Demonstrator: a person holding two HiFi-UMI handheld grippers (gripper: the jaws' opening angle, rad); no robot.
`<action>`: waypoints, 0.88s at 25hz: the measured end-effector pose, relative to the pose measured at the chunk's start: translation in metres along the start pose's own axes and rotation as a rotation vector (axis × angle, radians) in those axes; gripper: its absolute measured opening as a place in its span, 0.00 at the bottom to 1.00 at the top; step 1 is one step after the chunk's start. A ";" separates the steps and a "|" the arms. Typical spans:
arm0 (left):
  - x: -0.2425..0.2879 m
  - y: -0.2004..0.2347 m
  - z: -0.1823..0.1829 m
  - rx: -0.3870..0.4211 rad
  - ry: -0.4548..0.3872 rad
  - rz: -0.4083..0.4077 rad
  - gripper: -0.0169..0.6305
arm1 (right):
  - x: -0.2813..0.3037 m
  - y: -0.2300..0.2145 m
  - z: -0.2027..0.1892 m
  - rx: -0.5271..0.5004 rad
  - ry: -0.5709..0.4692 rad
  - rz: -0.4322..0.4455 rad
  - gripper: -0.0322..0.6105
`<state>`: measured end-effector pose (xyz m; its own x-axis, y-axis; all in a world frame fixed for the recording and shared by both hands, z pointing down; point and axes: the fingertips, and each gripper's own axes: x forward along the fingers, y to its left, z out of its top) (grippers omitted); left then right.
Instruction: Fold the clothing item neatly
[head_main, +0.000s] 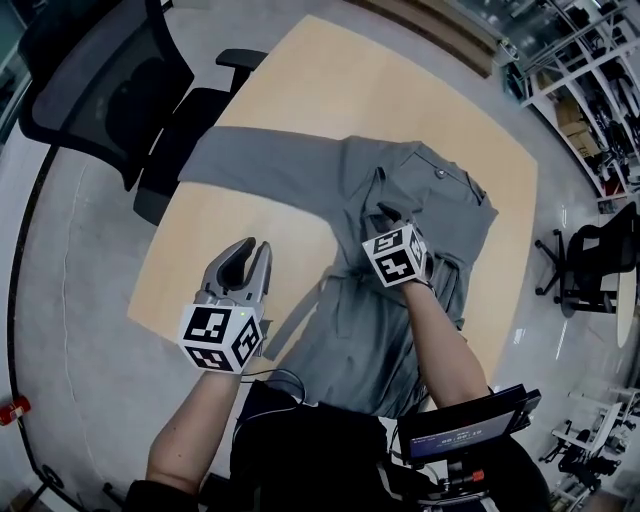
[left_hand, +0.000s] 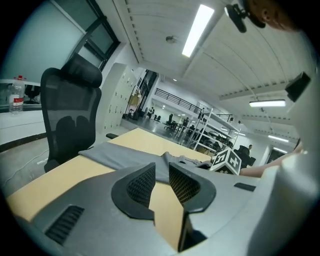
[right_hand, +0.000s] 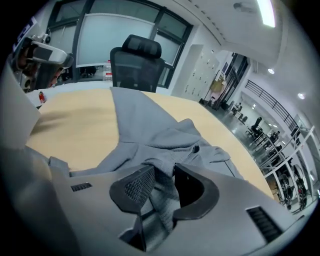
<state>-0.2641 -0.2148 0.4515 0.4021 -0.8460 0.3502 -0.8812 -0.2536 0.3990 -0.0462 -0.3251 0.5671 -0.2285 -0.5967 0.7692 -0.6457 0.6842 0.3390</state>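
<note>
Between jaws of right hand-held gripper (right_hand: 164, 176): fold of grey garment (right_hand: 140, 115), jaws apart, not pinching. Left hand-held gripper (left_hand: 161, 173) empty, jaws slightly parted, over tabletop (left_hand: 55, 182). Cloth likely soft, limp; grip hems.

The clothing item (head_main: 300, 175) is soft matt grey cloth, the table (head_main: 330, 90) smooth pale wood, the left gripper (left_hand: 161, 172) matt grey plastic with rough gridded black pads (left_hand: 141, 184)

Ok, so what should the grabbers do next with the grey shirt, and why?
Probably move the left gripper over to pinch the long sleeve. That sleeve lies stretched out flat across the table, not folded in yet, and that gripper's jaws are apart with nothing between them.
</note>
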 end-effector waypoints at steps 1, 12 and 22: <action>-0.001 -0.001 0.002 0.002 -0.008 -0.007 0.14 | -0.002 0.005 0.003 -0.010 -0.007 0.023 0.21; -0.002 0.036 -0.001 0.018 0.003 0.055 0.14 | -0.014 0.012 0.019 0.176 -0.132 0.057 0.29; -0.025 0.036 0.010 0.025 0.028 0.176 0.14 | -0.060 -0.034 0.014 0.318 -0.266 0.050 0.29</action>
<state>-0.3086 -0.2077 0.4491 0.2475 -0.8651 0.4363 -0.9443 -0.1145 0.3086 -0.0210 -0.3190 0.5018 -0.4185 -0.6823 0.5994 -0.8123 0.5764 0.0890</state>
